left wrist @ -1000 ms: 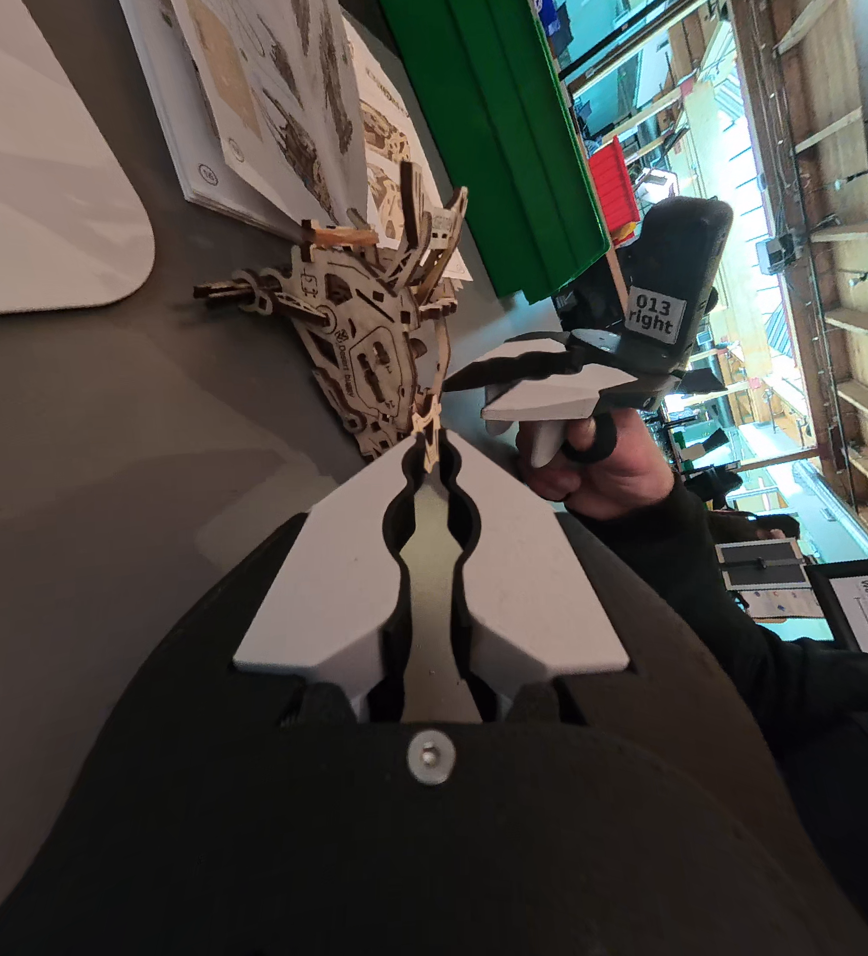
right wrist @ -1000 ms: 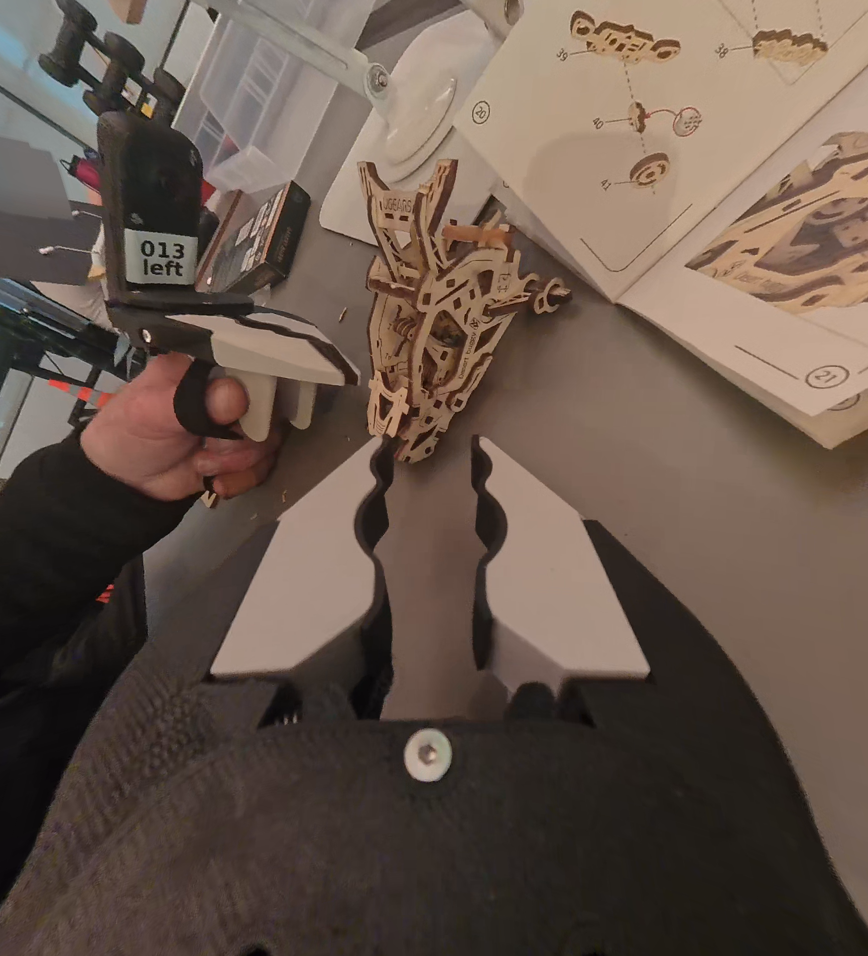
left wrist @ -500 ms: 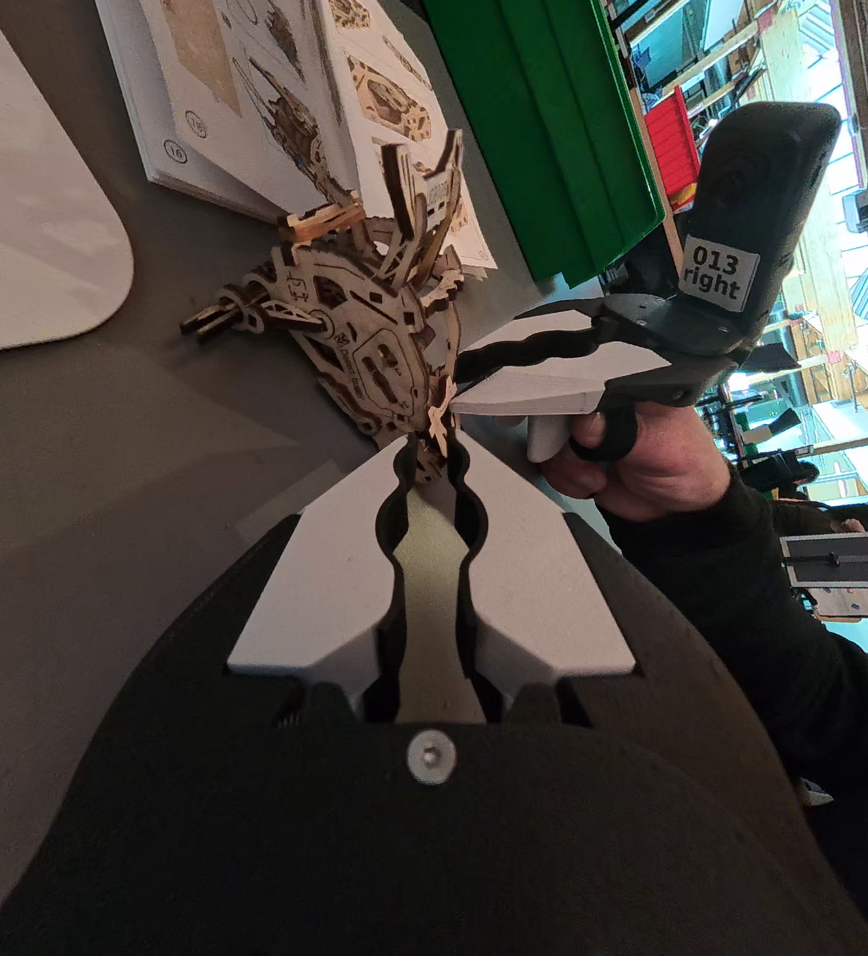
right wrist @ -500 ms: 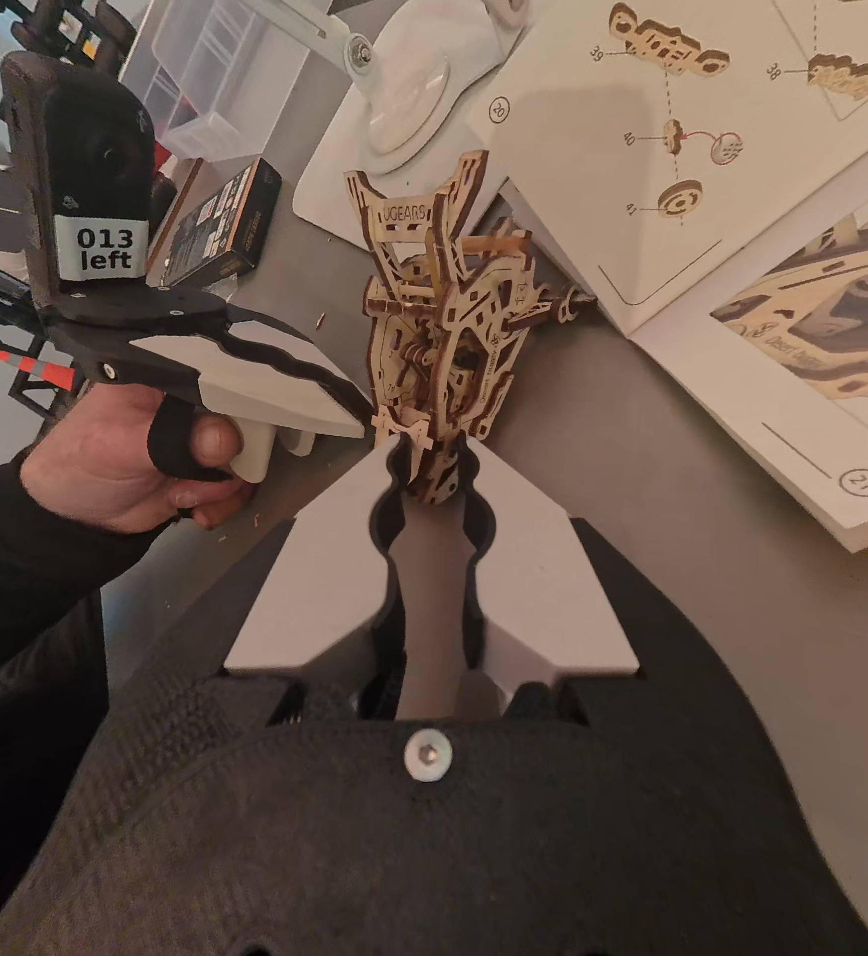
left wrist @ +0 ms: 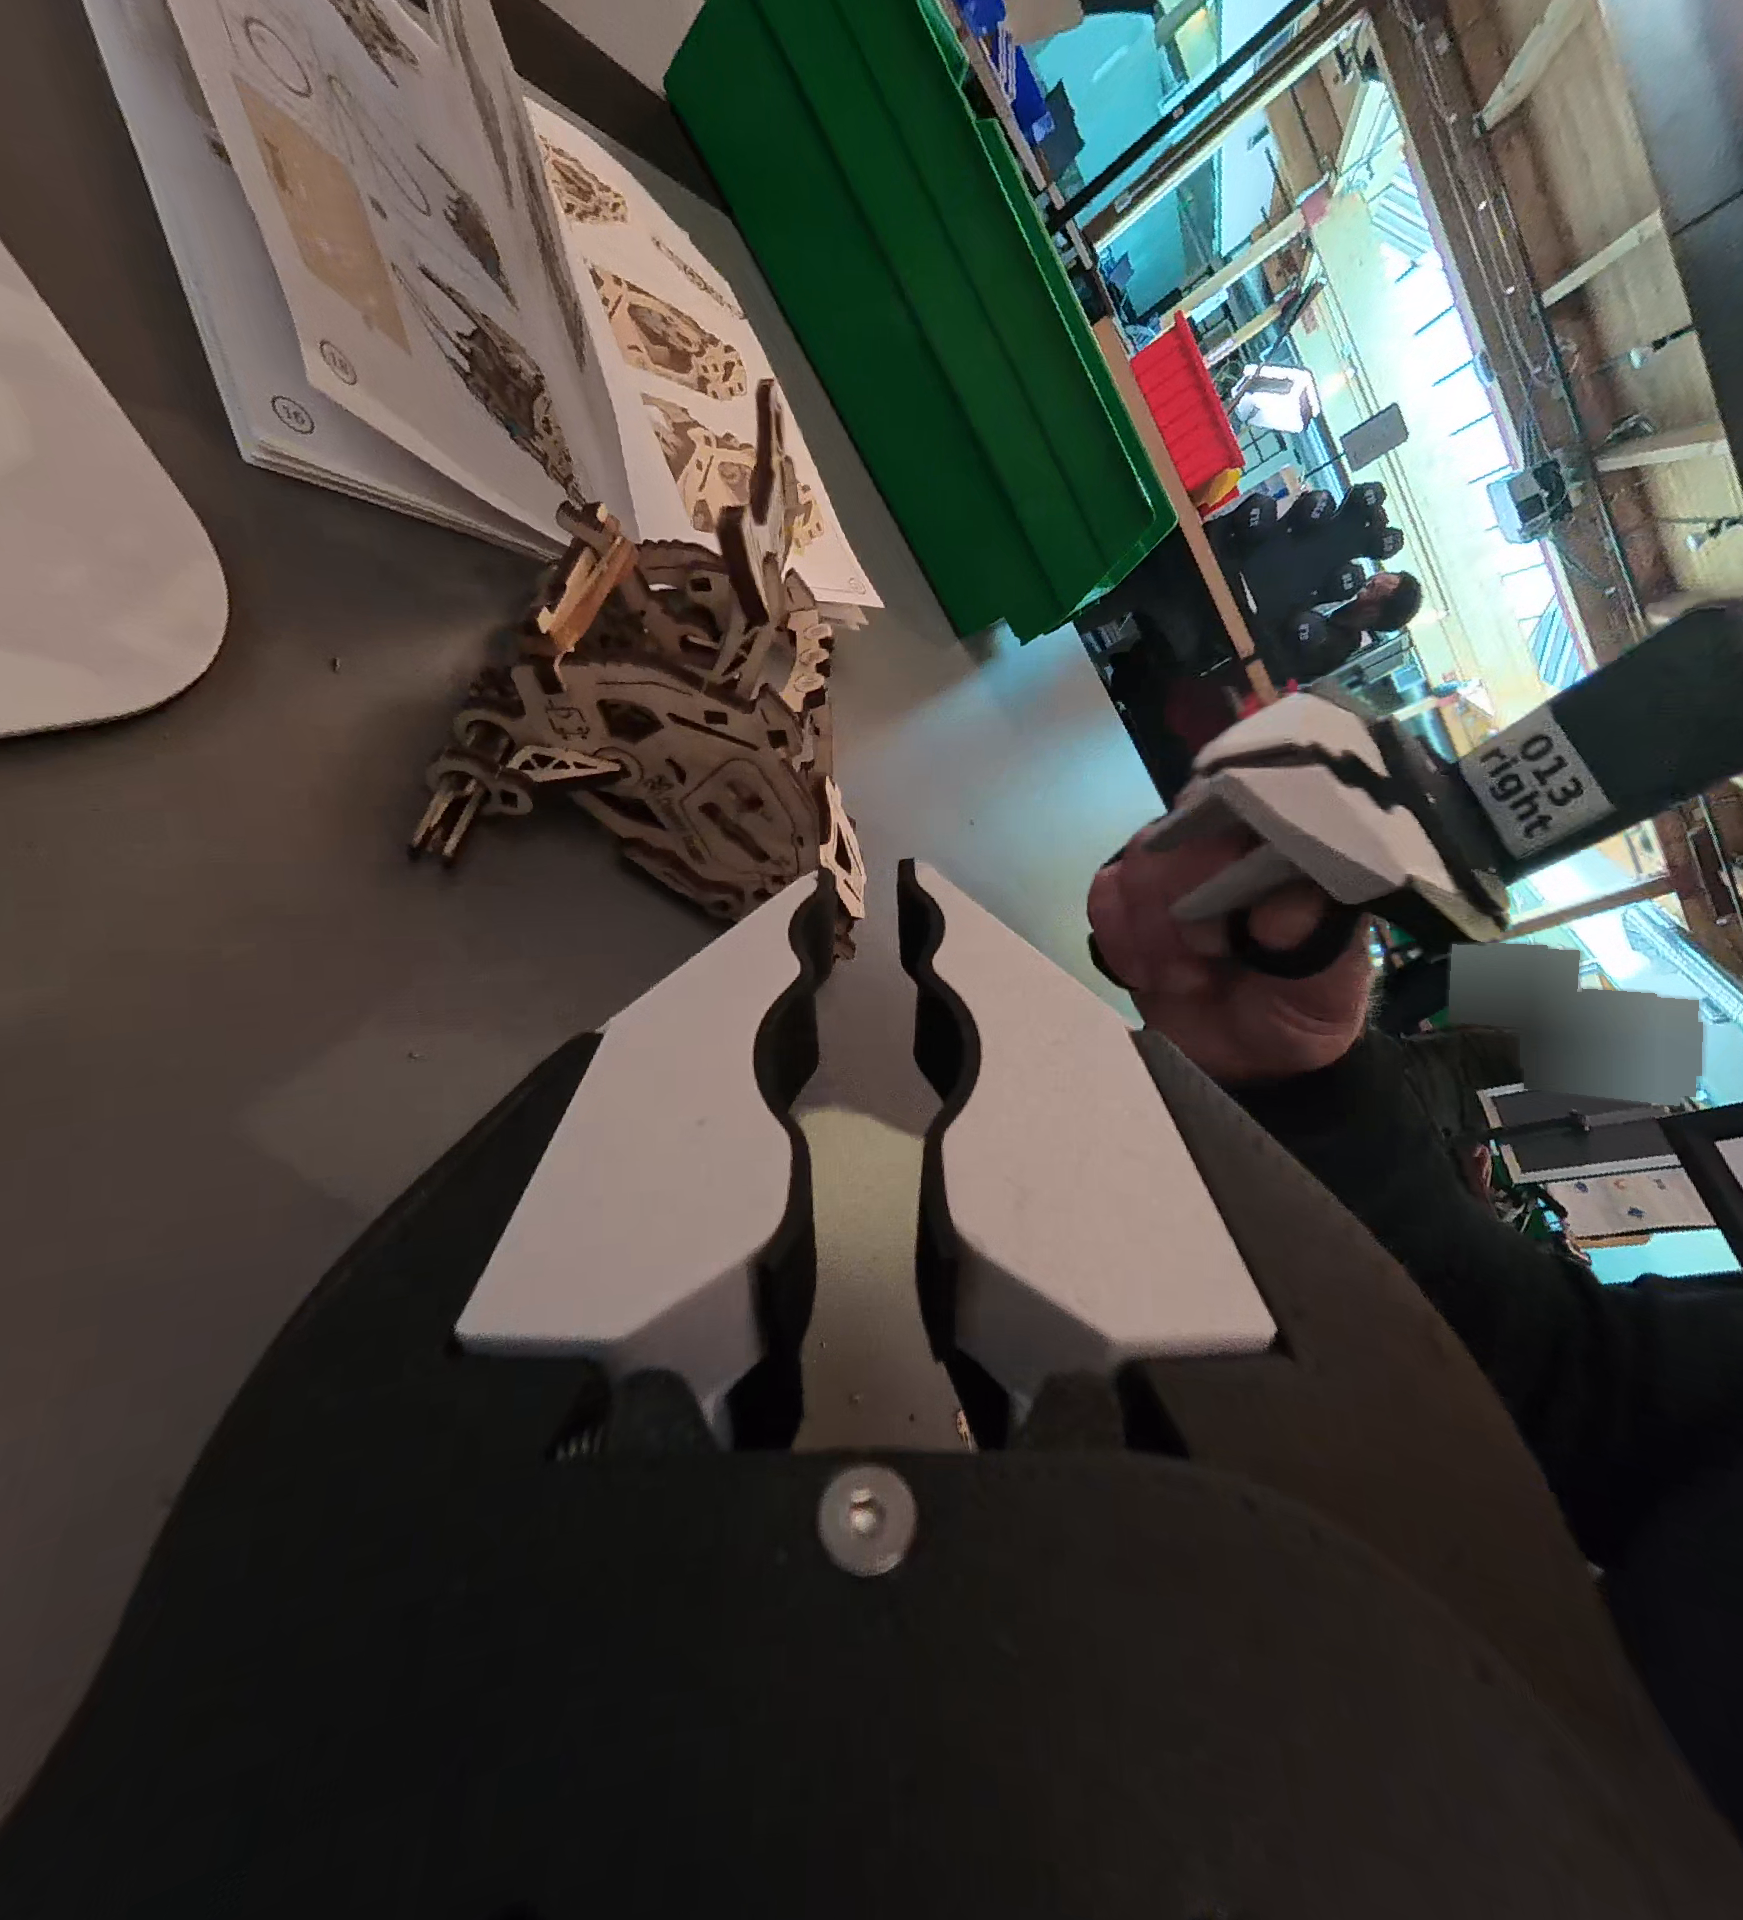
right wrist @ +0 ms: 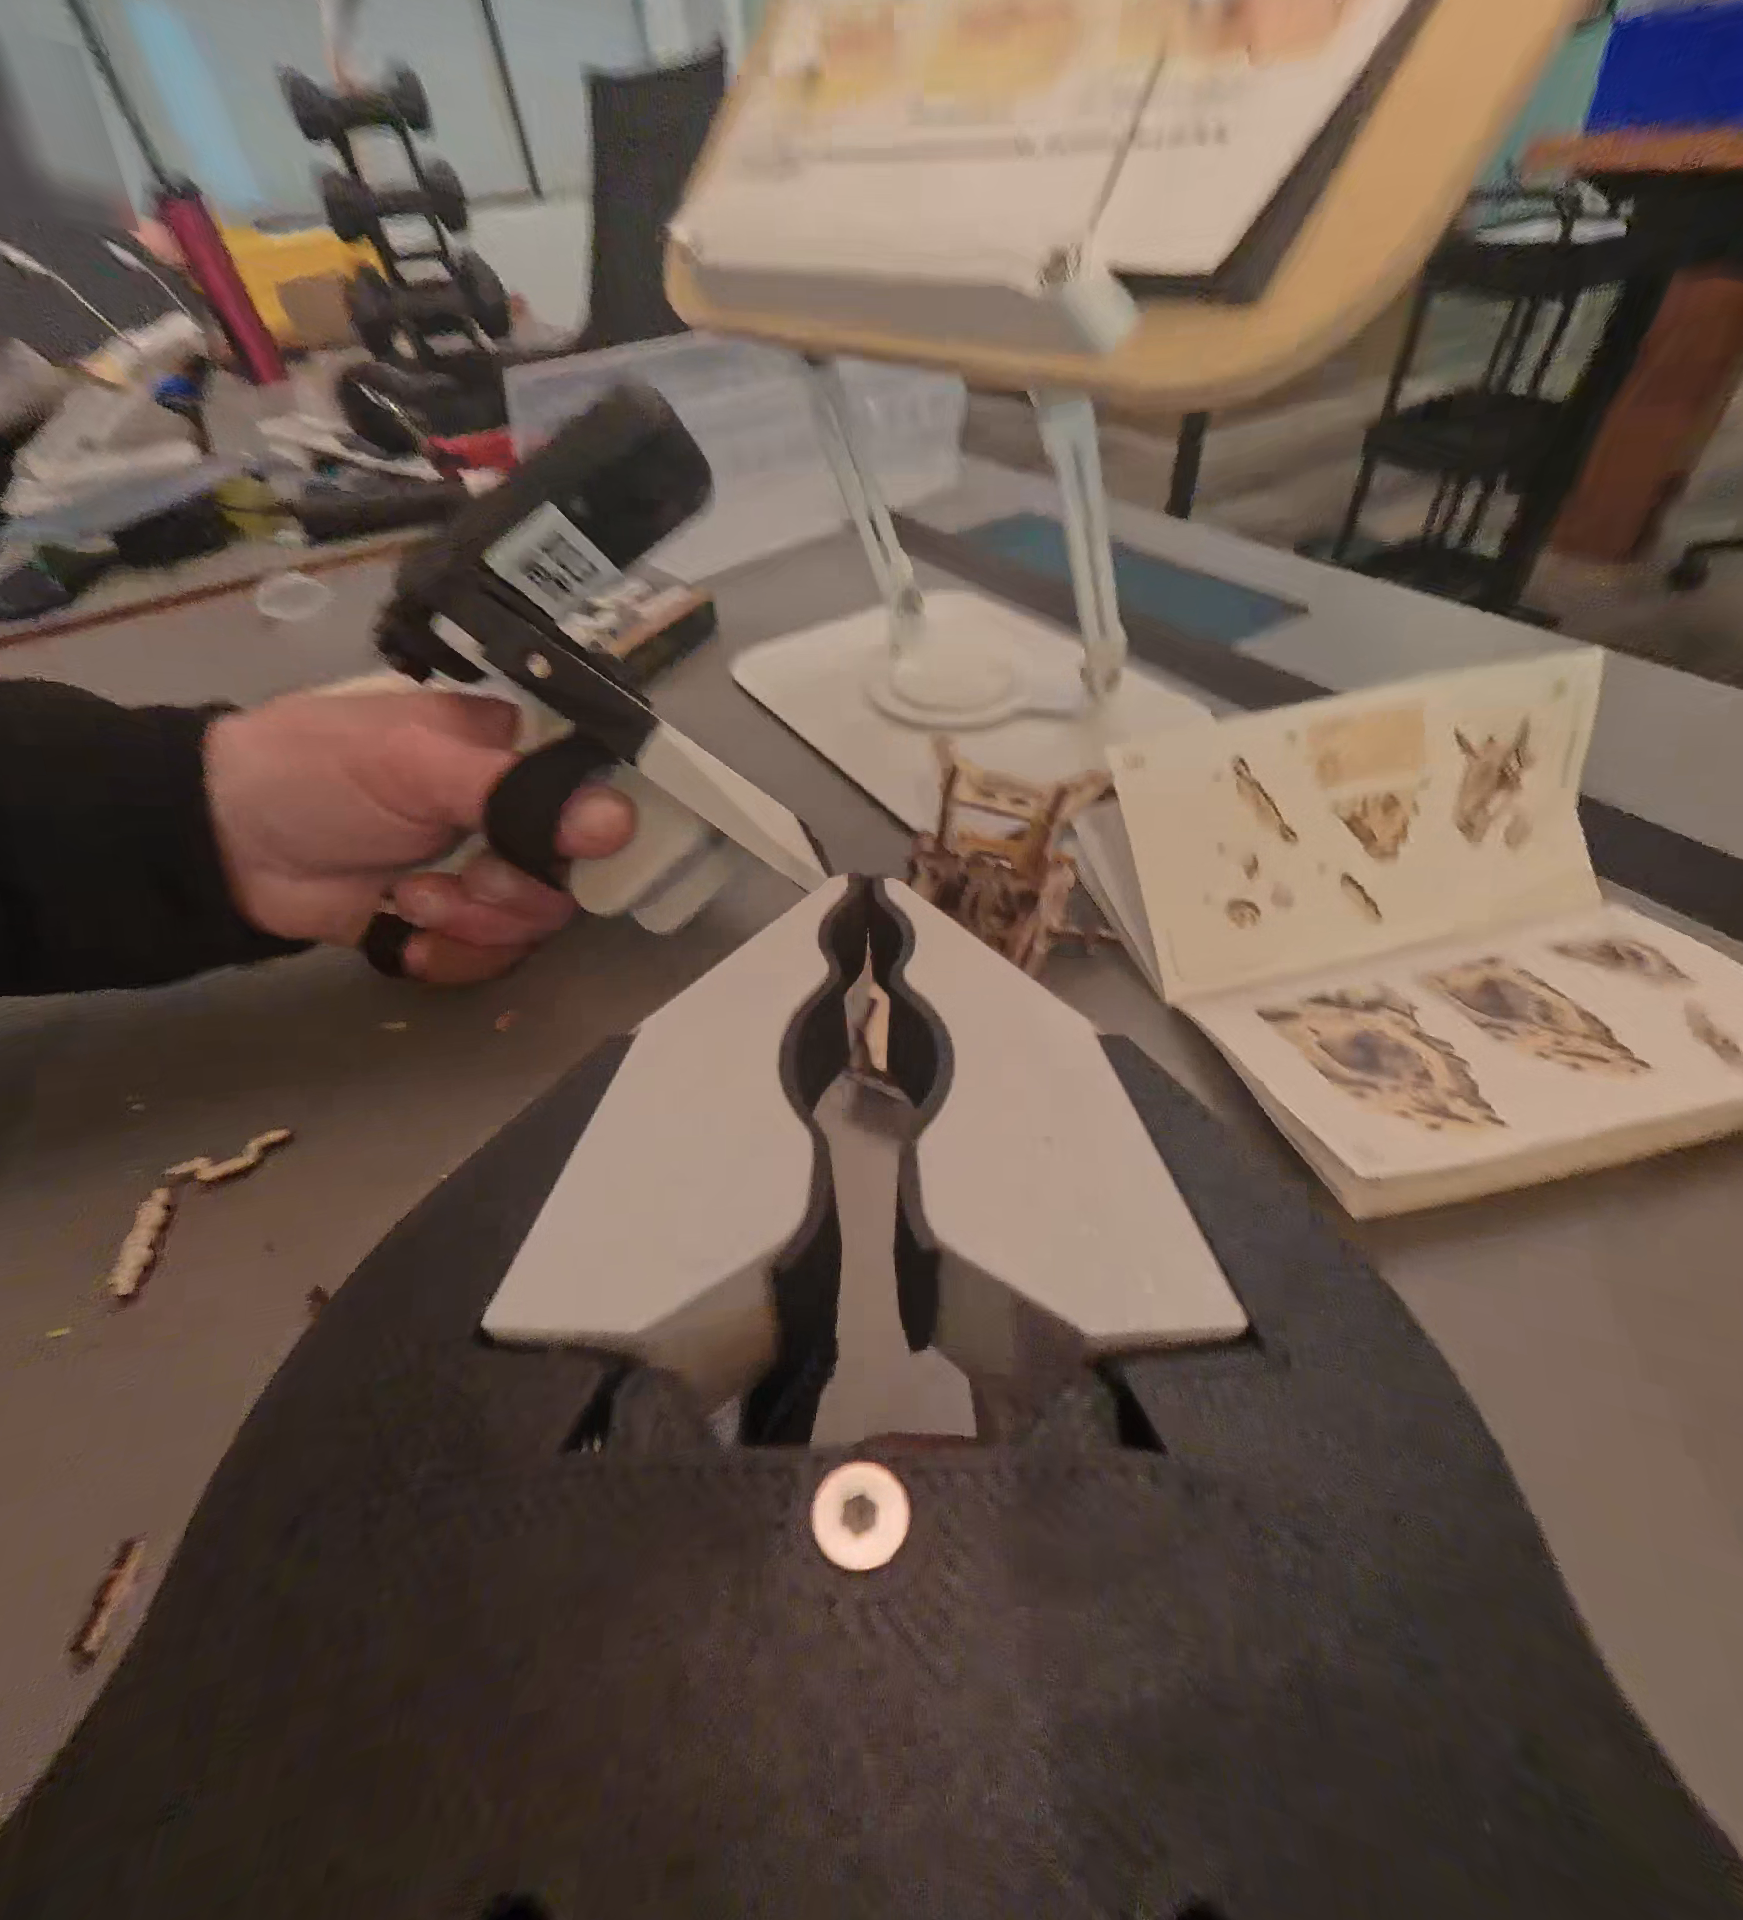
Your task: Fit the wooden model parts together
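Left wrist view: left tongs [left wrist: 862, 899] open, clear gap between the tips, nothing gripped, low over grey counter [left wrist: 119, 987]. Wooden model [left wrist: 680, 758] on the counter just ahead-left of the tips, left fingertip [left wrist: 815, 904] right beside its near pale edge, contact unclear. Open instruction booklet [left wrist: 410, 291] behind the model, touching or nearly so. White rounded base plate [left wrist: 36, 540] far left. Green bin [left wrist: 929, 312] beyond the booklet. Right tongs [left wrist: 1293, 790] off to the right, raised, well apart from the model, held by a hand [left wrist: 1231, 977] in a dark sleeve; tips look together from here, motion-blurred. Right wrist view, blurred: right tongs [right wrist: 865, 896] closed at the tips, a thin small pale piece [right wrist: 865, 1023] seen in the gap between the pads, apparently pinched; too blurred to identify. Left tongs [right wrist: 846, 847] held by a hand [right wrist: 379, 821] at left, tips pointing at the model, crossing just above the right tips. Wooden model [right wrist: 992, 862] on the counter [right wrist: 1573, 1351] just beyond both tips, beside the open booklet [right wrist: 1418, 914] to its right. White stand [right wrist: 950, 675] behind the model carrying a tilted board [right wrist: 1054, 187] with pages. Small wooden offcuts [right wrist: 212, 1169] scattered on the counter at left. Dark box [right wrist: 659, 623] behind the left tongs.
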{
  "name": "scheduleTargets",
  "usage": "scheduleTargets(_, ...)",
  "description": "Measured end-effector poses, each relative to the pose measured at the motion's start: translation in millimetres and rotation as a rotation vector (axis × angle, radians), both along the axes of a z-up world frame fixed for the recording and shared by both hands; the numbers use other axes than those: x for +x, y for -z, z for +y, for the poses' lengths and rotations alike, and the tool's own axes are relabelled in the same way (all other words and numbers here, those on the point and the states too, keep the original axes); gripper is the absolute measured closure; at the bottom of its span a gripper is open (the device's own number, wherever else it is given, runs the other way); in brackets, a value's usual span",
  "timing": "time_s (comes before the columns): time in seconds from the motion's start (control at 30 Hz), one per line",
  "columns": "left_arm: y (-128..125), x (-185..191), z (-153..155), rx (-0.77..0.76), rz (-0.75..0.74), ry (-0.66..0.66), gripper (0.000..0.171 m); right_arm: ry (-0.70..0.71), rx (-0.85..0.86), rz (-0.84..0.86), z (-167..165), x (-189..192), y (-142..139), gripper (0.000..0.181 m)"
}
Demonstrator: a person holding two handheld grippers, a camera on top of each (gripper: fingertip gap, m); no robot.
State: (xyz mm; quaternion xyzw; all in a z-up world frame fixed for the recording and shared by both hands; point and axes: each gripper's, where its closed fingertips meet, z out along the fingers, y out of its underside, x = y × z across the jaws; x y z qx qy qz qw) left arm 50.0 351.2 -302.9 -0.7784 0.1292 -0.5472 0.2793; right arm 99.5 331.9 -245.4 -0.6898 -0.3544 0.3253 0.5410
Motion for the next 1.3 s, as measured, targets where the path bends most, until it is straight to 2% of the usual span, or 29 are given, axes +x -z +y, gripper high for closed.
scheduleTargets(0.07,-1,0,-1,0.011,0.002,0.002,0.162,-0.011,0.027,0.053,-5,3,-13,0.181)
scheduleTargets(0.1,-2,0,-2,0.021,0.001,0.003,0.162,-0.006,0.043,0.069,-5,6,-18,0.168)
scheduleTargets(0.17,-3,1,-3,0.04,0.008,-0.003,0.16,0.003,0.01,0.056,0,14,-15,0.165)
scheduleTargets(0.33,0,11,-7,0.053,0.046,-0.023,0.151,0.006,-0.357,-0.106,32,22,53,0.16)
scheduleTargets(0.4,4,13,-4,0.052,0.086,-0.053,0.15,-0.043,-0.456,-0.107,37,14,69,0.16)
scheduleTargets(0.53,12,15,5,0.037,0.147,-0.106,0.149,-0.071,-0.529,-0.181,45,2,89,0.158)
scheduleTargets(0.67,21,17,8,0.015,0.211,-0.111,0.15,-0.126,-0.568,-0.155,47,-9,87,0.167)
scheduleTargets(0.83,23,17,9,0.007,0.215,-0.112,0.153,-0.15,-0.626,-0.112,50,-11,85,0.163)
scheduleTargets(0.9,25,17,10,0.005,0.237,-0.12,0.153,-0.173,-0.612,-0.11,48,-17,83,0.175)
scheduleTargets(1.3,28,11,19,0.002,0.281,-0.143,0.158,-0.121,-0.616,-0.119,52,-21,84,0.175)
